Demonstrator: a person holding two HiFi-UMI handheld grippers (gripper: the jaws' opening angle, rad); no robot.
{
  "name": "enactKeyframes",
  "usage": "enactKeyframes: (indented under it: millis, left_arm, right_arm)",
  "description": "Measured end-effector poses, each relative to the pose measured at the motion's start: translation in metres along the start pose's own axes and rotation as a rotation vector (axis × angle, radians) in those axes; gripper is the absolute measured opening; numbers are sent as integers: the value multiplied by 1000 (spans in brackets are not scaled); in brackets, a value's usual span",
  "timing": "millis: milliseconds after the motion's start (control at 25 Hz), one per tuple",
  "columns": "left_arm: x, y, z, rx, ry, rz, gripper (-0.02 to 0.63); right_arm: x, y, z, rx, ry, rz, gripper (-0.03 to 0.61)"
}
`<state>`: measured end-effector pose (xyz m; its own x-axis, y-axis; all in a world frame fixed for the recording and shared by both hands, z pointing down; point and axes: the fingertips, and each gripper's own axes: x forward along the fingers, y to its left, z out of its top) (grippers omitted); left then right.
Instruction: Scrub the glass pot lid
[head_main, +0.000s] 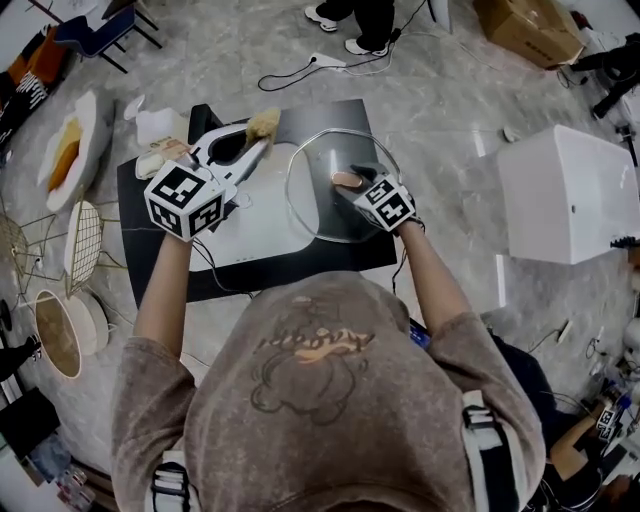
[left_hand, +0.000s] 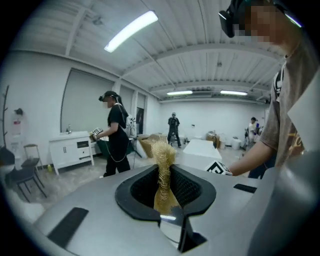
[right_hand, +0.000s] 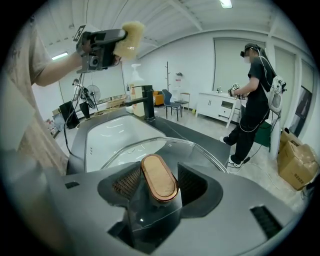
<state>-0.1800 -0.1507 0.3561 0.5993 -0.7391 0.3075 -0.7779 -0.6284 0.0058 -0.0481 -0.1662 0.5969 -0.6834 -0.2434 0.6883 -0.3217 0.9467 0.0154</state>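
The glass pot lid (head_main: 322, 165) hovers over the right end of the white sink basin (head_main: 262, 228) and the black counter (head_main: 345, 258). Its oval copper-brown knob (head_main: 347, 179) sits between the jaws of my right gripper (head_main: 352, 184), which is shut on it. In the right gripper view the knob (right_hand: 159, 177) fills the gap of the right gripper (right_hand: 159, 186), and the lid's clear rim (right_hand: 197, 149) curves beyond it. My left gripper (head_main: 257, 141) is shut on a golden fibrous scrubber (head_main: 265, 122), raised above the sink's back left, apart from the lid. The scrubber (left_hand: 163, 167) stands up between the pads.
A black faucet (right_hand: 147, 102) and a soap bottle (right_hand: 135, 94) stand at the sink's far end. A white cabinet (head_main: 568, 195) is at the right, wire racks and dishes (head_main: 82, 240) at the left. A cable (head_main: 310, 68) lies on the floor; other people stand around.
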Motion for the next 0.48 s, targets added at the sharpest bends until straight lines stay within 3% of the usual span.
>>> enactKeyframes:
  millis: [320, 480]
  left_arm:
    - [97, -17, -15, 341, 148, -248, 66]
    - [143, -22, -40, 372, 198, -367, 66]
  right_arm:
    - [-2, 3, 4, 17, 3, -3, 235]
    - [0, 2, 4, 25, 0, -11, 236]
